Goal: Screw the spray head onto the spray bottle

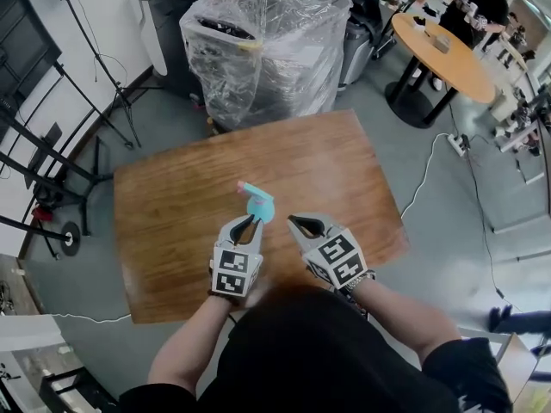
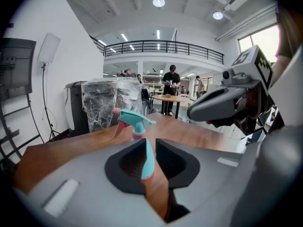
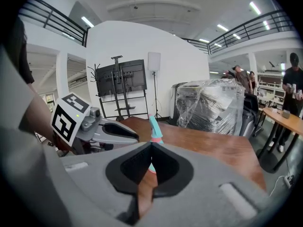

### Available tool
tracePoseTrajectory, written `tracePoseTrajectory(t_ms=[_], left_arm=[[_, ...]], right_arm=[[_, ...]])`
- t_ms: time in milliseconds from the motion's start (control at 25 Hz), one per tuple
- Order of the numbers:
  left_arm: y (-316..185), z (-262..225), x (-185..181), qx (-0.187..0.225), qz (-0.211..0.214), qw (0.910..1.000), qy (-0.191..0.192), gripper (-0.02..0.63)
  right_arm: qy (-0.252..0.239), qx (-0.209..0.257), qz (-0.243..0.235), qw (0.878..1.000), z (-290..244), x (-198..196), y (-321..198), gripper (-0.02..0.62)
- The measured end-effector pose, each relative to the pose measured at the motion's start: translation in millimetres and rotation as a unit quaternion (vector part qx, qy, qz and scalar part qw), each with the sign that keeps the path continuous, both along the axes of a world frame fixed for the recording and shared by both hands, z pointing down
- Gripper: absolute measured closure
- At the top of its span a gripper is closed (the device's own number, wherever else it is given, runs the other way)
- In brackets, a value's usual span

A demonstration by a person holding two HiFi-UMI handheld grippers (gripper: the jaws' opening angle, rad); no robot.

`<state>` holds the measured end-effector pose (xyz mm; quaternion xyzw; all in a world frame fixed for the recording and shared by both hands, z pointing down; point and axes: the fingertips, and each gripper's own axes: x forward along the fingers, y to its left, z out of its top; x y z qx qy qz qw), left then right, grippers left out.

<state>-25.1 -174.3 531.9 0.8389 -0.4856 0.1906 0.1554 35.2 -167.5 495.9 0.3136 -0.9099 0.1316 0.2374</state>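
A small teal spray bottle [image 1: 261, 206] with a teal and pink spray head [image 1: 249, 189] on top stands upright on the wooden table [image 1: 172, 205]. My left gripper [image 1: 244, 222] sits just in front of it, jaws only a narrow gap apart. In the left gripper view the bottle [image 2: 147, 159] shows through that gap, beyond the tips, with the spray head [image 2: 135, 119] above the jaws; nothing is pressed between the pads. My right gripper [image 1: 297, 223] is shut and empty, to the right of the bottle. The right gripper view shows the bottle [image 3: 155, 129] standing past its tips.
The table's front edge lies close to the person's body. Past the far edge stand a plastic-wrapped machine [image 1: 267, 46], black stands [image 1: 52, 157] at left, and a round table [image 1: 443, 54] with people at back right. A white cable [image 1: 426, 175] runs over the floor.
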Motion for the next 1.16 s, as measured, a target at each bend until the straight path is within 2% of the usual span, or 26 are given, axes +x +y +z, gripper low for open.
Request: tracePoseTrajectory(t_ms=[80, 280, 1160], left_arm=[[2.4, -8.2, 4.6, -0.001, 0.002, 0.9999, 0.012, 0.595], [2.2, -14.5, 10.4, -0.006, 0.000, 0.9996, 0.028, 0.597], [2.4, -14.9, 19.6, -0.011, -0.003, 0.9997, 0.024, 0.597]], right_arm=[[-0.006, 0.000, 0.001, 1.000, 0.2, -2.3, -1.3, 0.603], [-0.013, 0.002, -0.003, 1.000, 0.4, -7.1, -1.9, 0.604], [-0.011, -0.003, -0.008, 1.000, 2.6, -3.6, -4.9, 0.604]])
